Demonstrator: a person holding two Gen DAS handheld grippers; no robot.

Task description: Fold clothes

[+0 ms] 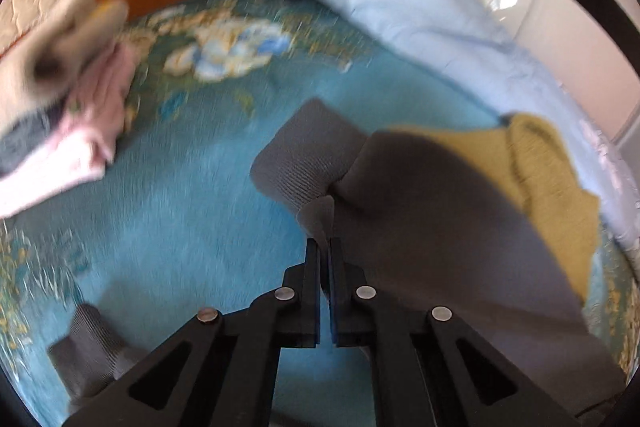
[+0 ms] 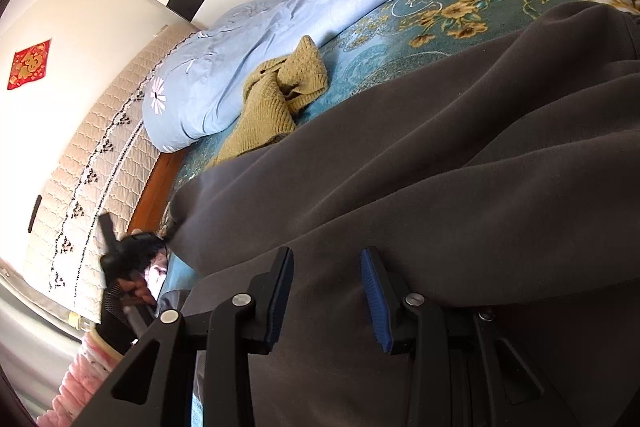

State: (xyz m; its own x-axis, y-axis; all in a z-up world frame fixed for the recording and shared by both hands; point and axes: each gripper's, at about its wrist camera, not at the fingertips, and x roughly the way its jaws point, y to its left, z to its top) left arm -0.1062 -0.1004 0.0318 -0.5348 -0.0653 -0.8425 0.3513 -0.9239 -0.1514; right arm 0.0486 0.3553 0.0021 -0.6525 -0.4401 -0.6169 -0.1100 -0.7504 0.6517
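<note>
Teal floral bedspread (image 1: 168, 195) under you. Your left gripper (image 1: 325, 247) has its jaws pinched together on a fold of the grey garment (image 1: 420, 187), which spreads ahead and right. Your right gripper (image 2: 327, 267) hangs jaws apart over the same grey cloth; mustard knit (image 2: 276, 99) beyond.

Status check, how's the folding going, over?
Left tool shut on grey garment. Right tool open over it. Mustard sweater lies alongside, touching the grey.
</note>
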